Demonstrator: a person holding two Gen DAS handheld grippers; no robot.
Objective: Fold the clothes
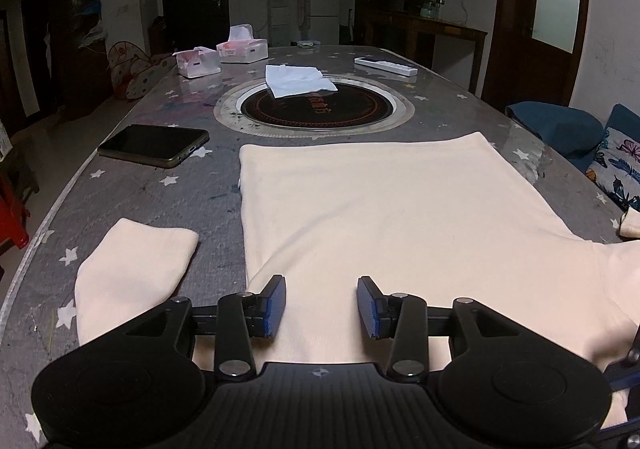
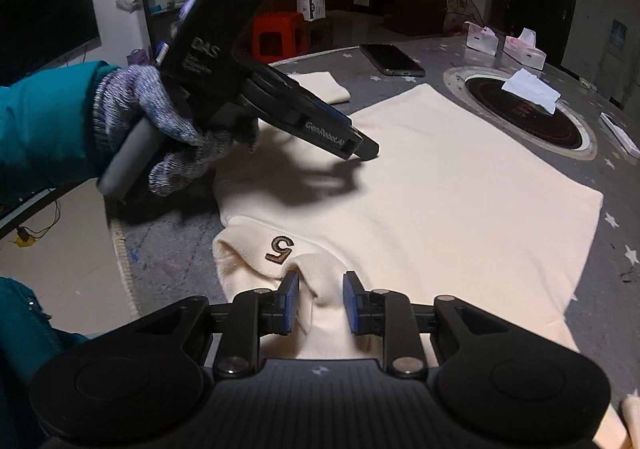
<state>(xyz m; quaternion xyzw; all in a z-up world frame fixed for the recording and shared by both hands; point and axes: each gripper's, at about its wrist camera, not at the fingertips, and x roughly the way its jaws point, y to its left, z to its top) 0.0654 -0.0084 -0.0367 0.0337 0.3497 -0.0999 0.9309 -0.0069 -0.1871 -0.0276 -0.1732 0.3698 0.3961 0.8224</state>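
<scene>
Fingers first: left gripper [image 1: 321, 307] has its blue pads well apart over the cream sweater [image 1: 384, 217], nothing pinched between them, cloth lying flat beneath. Right gripper [image 2: 320, 303] is clamped on a raised fold of the same sweater near the collar; the fabric bunches up between my two pads and both press into it.

Sweater lies spread on the grey star-patterned table [image 1: 192, 201], body flat, far hem running straight across just short of the round inset hotplate [image 1: 316, 109]. One sleeve [image 1: 132, 269] lies folded out to the left of the body in the left wrist view, cuff pointing away from me. A brown embroidered "5" [image 2: 280, 249] sits on the turned-over collar just left of my right pads.

From the right wrist view, my left hand [image 2: 160, 129], in a grey-purple knit glove with a teal sleeve [image 2: 44, 117] behind it, holds the left gripper tilted down over the sweater's near-left part; its shadow falls on the cloth beneath it.

Other items on the table: dark phone [image 1: 154, 145] beside the sweater's far-left corner, white tissue [image 1: 298, 79] lying on the hotplate, two tissue boxes [image 1: 242, 47] beyond, white remote [image 1: 386, 66] at the far right. Red stool [image 2: 278, 35] stands past the table edge.
</scene>
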